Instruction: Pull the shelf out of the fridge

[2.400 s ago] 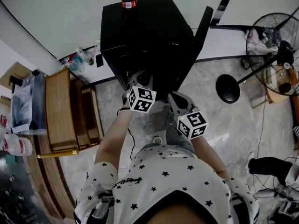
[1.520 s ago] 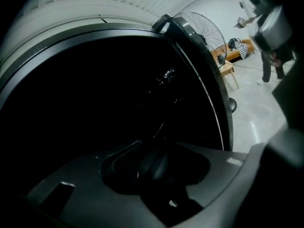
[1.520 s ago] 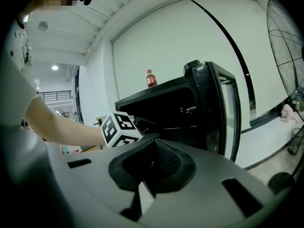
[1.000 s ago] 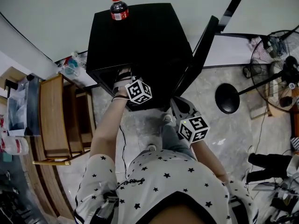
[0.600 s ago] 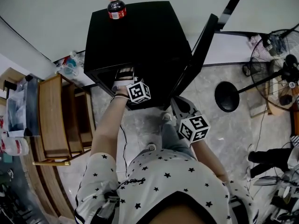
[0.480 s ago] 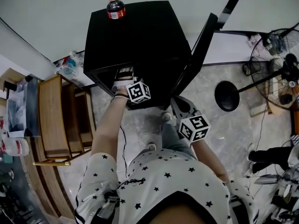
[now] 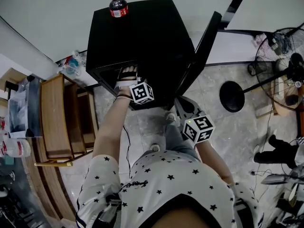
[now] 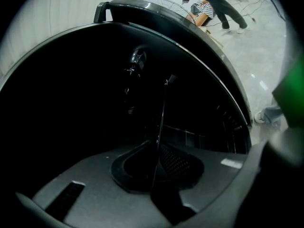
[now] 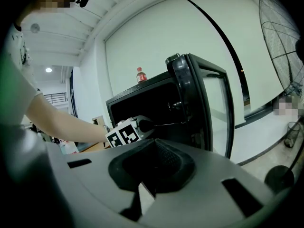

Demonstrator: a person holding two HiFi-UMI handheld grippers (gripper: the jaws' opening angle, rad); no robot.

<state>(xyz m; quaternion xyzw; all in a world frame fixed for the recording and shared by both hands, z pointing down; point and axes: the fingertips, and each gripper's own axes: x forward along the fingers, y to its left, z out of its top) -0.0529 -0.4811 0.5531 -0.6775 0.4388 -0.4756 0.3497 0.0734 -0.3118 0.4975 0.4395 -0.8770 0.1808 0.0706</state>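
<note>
Presently the shelf (image 8: 161, 120) sits inside the fridge (image 7: 142, 32). Only its front wire can be read. In the right gripper view the wire runs level across the cavity, long axis along the fridge's width, from the left claw toward the hinge side. In the left gripper view the same wire shows as a thin line running top to bottom, that gripper being rolled on its side.

The left claw (image 8: 156, 148) is reached into the opening and closed down on that wire, which passes between its pads. The right claw (image 9: 153, 145) is closed with nothing in it, held outside the fridge near the hinge corner and pointing toward the opening.

Fridge: one, black. It has one door (image 7: 203, 51), glass-fronted and swung wide to the person's right. The interior is dark, and any contents besides the shelf cannot be made out. On its top stands one cola bottle (image 7: 117, 4), red cap, upright, at the back-left corner.

Around it are one wooden unit (image 7: 59, 113) to the left of the fridge and one standing fan (image 7: 232, 93) well off to the right.
</note>
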